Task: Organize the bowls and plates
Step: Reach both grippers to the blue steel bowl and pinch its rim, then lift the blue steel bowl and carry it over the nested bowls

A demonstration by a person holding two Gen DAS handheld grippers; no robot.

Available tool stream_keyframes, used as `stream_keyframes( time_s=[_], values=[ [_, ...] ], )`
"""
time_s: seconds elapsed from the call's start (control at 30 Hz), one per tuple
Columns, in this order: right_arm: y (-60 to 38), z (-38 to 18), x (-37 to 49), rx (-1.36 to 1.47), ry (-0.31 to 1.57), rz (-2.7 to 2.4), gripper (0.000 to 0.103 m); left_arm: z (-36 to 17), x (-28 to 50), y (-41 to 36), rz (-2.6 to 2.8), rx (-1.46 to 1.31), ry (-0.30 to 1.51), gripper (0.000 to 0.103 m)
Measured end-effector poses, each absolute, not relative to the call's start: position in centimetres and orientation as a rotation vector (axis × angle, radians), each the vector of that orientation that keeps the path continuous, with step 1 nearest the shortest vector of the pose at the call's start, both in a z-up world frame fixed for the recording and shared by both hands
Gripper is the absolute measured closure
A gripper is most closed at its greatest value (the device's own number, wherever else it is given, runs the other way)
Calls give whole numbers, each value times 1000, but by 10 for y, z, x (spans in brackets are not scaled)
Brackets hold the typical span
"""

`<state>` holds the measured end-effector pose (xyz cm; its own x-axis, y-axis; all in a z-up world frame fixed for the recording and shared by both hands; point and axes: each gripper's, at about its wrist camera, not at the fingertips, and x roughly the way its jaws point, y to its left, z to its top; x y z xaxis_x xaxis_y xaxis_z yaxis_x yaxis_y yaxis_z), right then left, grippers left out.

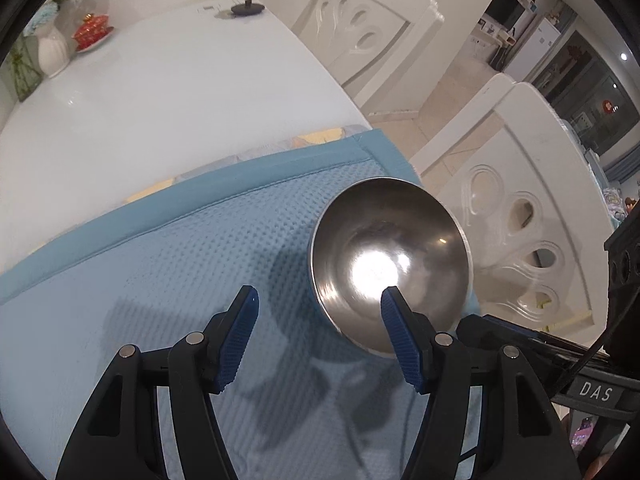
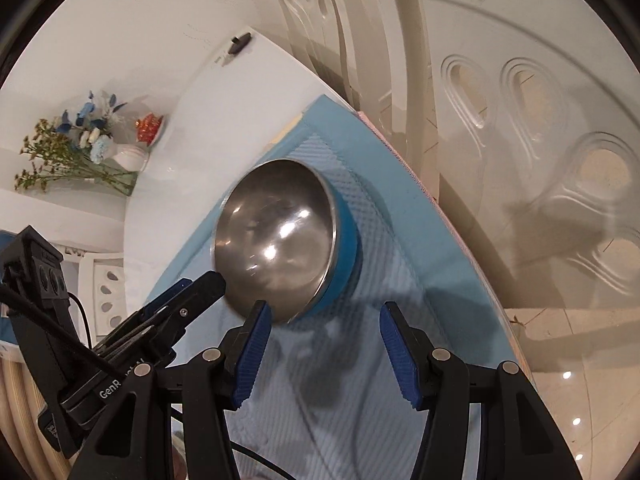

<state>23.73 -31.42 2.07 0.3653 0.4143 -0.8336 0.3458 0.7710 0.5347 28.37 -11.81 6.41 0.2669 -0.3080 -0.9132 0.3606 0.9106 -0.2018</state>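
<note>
1. A stainless-steel bowl (image 1: 390, 268) with a blue outer wall sits on a light blue waffle-weave mat (image 1: 168, 280) near the mat's far right corner, close to the edge of the white table (image 1: 160, 92). It looks empty, with bright glare off its base.
2. The left gripper (image 1: 320, 300) hangs over the mat with its fingers spread and nothing between them. In the left wrist view its right blue ribbed pad (image 1: 400, 336) overlaps the bowl's near rim, but I cannot tell whether it touches.
3. The right gripper (image 2: 326, 316) also has its fingers spread and empty. Its left pad (image 2: 254, 352) lies just at the bowl's near edge in the right wrist view, and contact is unclear.
4. Writing: the left wrist view shows "DAS" in white letters on a black part (image 1: 596, 392) at the lower right. In the right wrist view, the left gripper's body (image 2: 116, 392) carries white lettering that begins "GenR" – the rest is hidden.
5. Farther back on the table stand a white vase of blue and white flowers (image 2: 128, 158), a red-patterned lidded cup on a saucer (image 1: 91, 32) and a small black knobbed disc (image 1: 248, 8).
6. White chairs (image 1: 516, 220) with teardrop cut-outs in their backs stand beside the table – two are visible in the left wrist view.
</note>
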Motion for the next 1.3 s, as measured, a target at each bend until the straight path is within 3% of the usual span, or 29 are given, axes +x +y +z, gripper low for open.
stream_keyframes(
  time_s=[0.43,0.5,0.57,0.6,0.67,0.73,0.87,1.3],
  values=[
    [-310,-14,269,663,1236,69,49,26,312,-120,-479,2,1265,46],
    [-307,-17,271,656,1237,71,49,21,314,-121,-481,0,1271,51],
    [-306,-20,272,648,1235,74,49,18,313,-121,-484,5,1273,64],
    [-305,-21,272,638,1234,73,52,17,313,-121,-487,9,1271,66],
    [-302,-22,273,625,1235,75,60,18,310,-122,-513,1,1261,85],
    [-299,-23,274,617,1238,85,74,22,307,-125,-531,9,1237,90],
    [-293,-21,274,553,1233,68,80,32,297,-130,-541,77,1189,91],
    [-277,31,246,497,1183,113,80,92,259,-101,-512,44,1103,91]
  ],
)
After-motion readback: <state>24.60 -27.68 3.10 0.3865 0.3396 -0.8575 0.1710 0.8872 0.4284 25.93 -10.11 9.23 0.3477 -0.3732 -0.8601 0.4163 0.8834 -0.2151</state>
